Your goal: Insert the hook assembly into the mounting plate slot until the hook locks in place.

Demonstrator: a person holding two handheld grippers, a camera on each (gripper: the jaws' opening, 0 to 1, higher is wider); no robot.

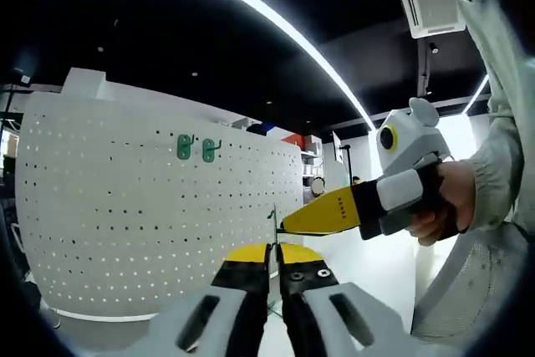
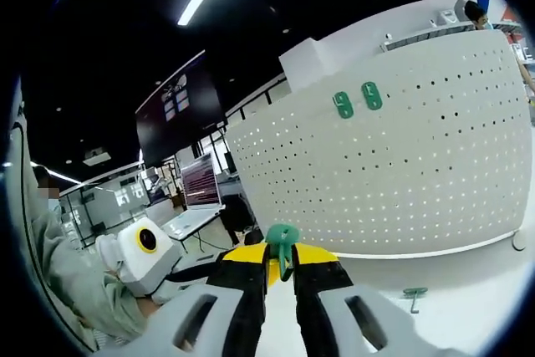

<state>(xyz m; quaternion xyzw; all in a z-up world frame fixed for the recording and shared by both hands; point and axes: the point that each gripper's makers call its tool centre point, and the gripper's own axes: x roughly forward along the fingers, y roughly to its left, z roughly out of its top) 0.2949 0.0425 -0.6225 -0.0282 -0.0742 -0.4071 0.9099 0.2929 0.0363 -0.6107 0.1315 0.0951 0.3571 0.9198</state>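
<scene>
A white pegboard plate (image 1: 125, 215) (image 2: 401, 181) stands upright with two green hooks (image 1: 196, 149) (image 2: 357, 99) seated near its top. A third green hook (image 2: 282, 244) sits between the yellow-tipped jaws of my right gripper (image 2: 281, 263), which is shut on it. In the left gripper view this hook (image 1: 272, 221) shows edge-on as a thin strip rising from the narrow gap of my left gripper (image 1: 274, 258), whose jaws are closed on its lower part. My right gripper (image 1: 288, 225) comes in from the right, its tip touching that strip.
Another green hook (image 2: 414, 294) lies on the white table (image 2: 468, 307) in front of the pegboard's foot. A person's hand (image 1: 443, 206) and pale sleeve (image 1: 501, 148) hold the right gripper. Desks and a monitor (image 2: 201, 181) stand behind.
</scene>
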